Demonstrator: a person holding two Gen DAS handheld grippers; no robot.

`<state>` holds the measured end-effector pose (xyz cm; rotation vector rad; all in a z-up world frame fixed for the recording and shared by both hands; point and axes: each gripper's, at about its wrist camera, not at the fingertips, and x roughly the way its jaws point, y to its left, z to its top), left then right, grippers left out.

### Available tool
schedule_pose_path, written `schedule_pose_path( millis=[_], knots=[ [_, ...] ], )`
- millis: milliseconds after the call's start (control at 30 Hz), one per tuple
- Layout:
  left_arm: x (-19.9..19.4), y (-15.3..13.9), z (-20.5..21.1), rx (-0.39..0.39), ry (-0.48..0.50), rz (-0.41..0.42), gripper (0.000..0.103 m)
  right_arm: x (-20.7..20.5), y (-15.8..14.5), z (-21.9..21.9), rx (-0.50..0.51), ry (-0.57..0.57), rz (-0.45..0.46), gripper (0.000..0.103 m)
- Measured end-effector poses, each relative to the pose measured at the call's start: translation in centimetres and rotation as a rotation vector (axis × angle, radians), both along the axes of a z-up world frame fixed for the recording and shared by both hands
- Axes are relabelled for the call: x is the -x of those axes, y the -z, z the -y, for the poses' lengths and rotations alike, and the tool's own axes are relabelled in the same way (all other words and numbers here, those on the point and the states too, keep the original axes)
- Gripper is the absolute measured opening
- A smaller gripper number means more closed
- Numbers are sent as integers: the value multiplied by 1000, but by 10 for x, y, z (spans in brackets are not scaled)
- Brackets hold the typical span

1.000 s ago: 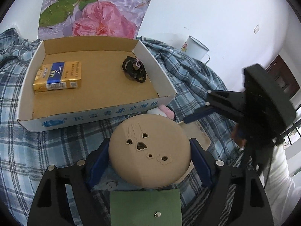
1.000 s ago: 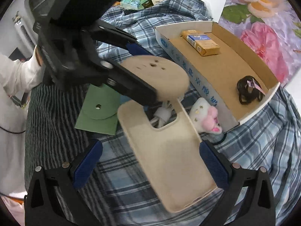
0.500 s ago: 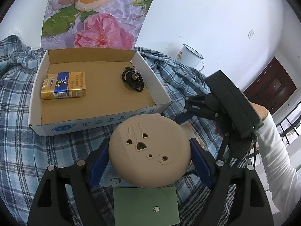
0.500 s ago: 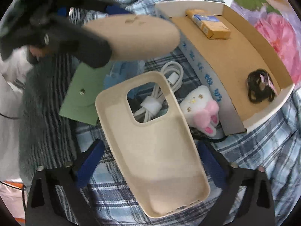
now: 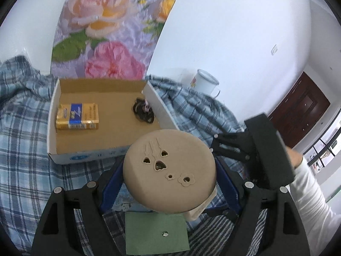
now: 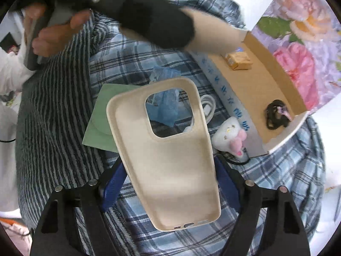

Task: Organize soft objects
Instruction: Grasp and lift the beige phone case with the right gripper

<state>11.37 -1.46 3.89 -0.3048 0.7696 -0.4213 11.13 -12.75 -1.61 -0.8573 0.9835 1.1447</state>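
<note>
Both grippers have risen: left gripper (image 5: 169, 183) clamps disc (image 5: 169, 170), right gripper (image 6: 168, 183) case (image 6: 168, 149).

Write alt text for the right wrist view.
The right claw grips a cream phone case above a plaid cloth. Behind it lie a green pouch, white cable and plush toy, beside a cardboard box holding a gold pack and black hair ties.

A white enamel mug (image 5: 205, 83) stands on the blue plaid blanket (image 5: 21, 123) near the white wall (image 5: 234, 32). A floral poster (image 5: 106, 32) (roses, pink and peach) leans behind. A dark wooden door (image 5: 302, 115) shows right.
</note>
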Motion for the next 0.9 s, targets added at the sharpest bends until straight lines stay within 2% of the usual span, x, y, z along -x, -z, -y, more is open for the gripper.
schedule_pose_path(
  millis=[133,333,433,600,900],
  knots=[
    [12,-21,-3,-7,-14,48,83,11,-23,10,-74,64,70,79],
    [34,-49,-5,-28,-38,125,83,22,-73,25,-311,223,295,79],
    [47,-63,-8,-35,-58,162,83,26,-94,24,-390,304,392,79],
    [64,-92,-12,-66,-81,234,83,34,-127,27,-472,352,473,79],
    [81,-133,-15,-175,-156,359,83,46,-178,31,-608,411,580,75]
  ],
)
